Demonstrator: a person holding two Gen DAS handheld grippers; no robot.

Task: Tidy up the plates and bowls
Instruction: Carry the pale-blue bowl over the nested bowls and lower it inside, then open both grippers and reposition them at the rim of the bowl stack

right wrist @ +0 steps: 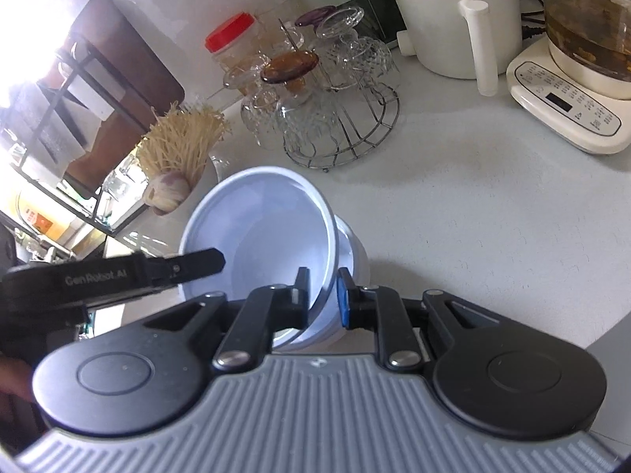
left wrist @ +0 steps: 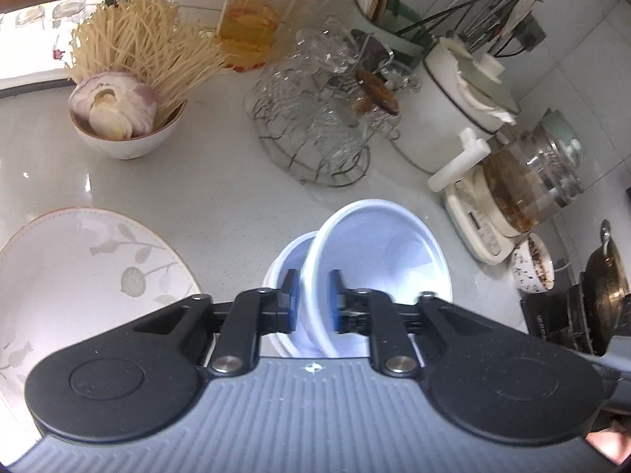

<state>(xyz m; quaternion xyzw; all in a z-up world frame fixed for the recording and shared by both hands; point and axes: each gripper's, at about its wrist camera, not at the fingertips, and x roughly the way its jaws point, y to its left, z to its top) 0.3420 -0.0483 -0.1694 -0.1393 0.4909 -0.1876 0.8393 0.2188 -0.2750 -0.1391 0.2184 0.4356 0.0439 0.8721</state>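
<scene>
Two white bowls sit nested on the pale counter. The upper bowl (left wrist: 378, 252) leans tilted inside the lower bowl (left wrist: 284, 260). My left gripper (left wrist: 315, 297) is open and straddles the upper bowl's near rim, with a gap at both pads. In the right wrist view the upper bowl (right wrist: 264, 232) leans left over the lower bowl (right wrist: 355, 260). My right gripper (right wrist: 321, 295) is open astride the rim on that side, pads not pressing. One of the left gripper's fingers (right wrist: 197, 264) reaches in from the left. A leaf-patterned plate (left wrist: 79, 260) lies to the left.
Behind the bowls stands a wire rack of glass cups (left wrist: 315, 126). A bowl with garlic and noodles (left wrist: 126, 138) and a red-lidded jar (left wrist: 256, 19) are at the back left. A white pot (left wrist: 453, 118), a glass kettle (left wrist: 532, 181) and a wok (left wrist: 603, 295) line the right.
</scene>
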